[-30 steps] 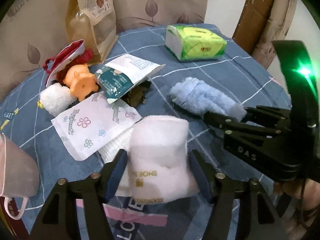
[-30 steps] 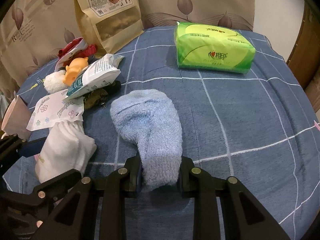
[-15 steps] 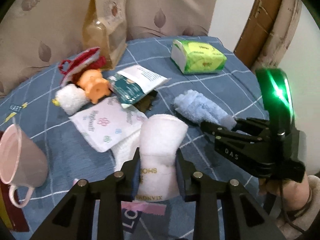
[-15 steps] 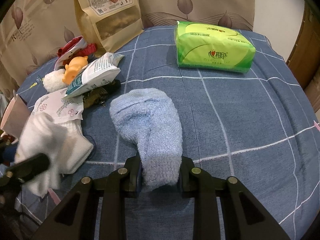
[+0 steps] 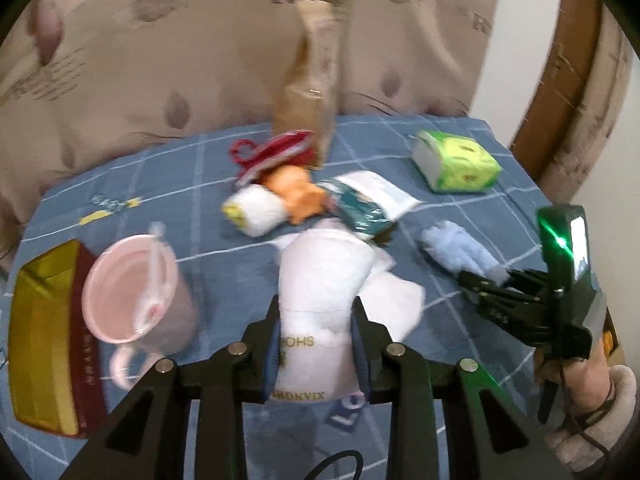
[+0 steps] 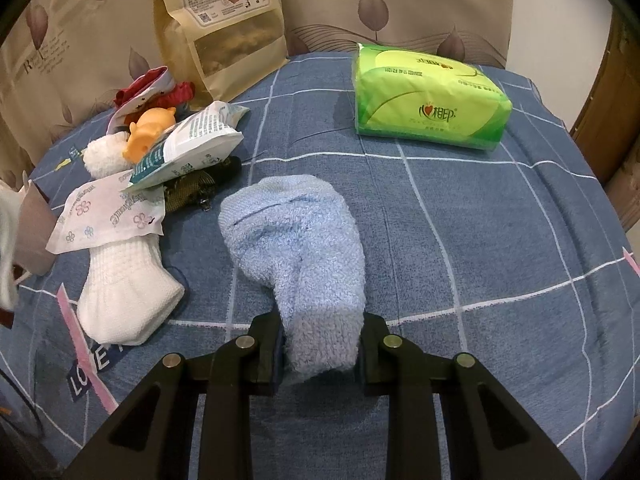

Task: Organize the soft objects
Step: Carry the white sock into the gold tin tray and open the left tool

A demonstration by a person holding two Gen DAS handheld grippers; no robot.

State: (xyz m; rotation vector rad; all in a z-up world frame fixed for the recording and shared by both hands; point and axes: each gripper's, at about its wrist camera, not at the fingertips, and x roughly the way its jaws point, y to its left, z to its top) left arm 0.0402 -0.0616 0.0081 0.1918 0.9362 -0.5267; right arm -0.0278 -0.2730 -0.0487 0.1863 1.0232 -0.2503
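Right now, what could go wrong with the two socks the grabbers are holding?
The white sock hangs from the left gripper near the pink cup, so a swing might tip it. The right gripper pinches only the blue sock by its end, so it might slip or drag.

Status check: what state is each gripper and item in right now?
Left gripper: shut on the white shoe cloth.
White shoe cloth: pinched, lifted off the table.
Right gripper: shut on the blue sock.
Blue sock: lying flat, cuff end pinched.
White sock: lying flat, toe under the floral wipe packet.
Pink mug: tilted in view, empty.
Green tissue pack: sealed, flat.
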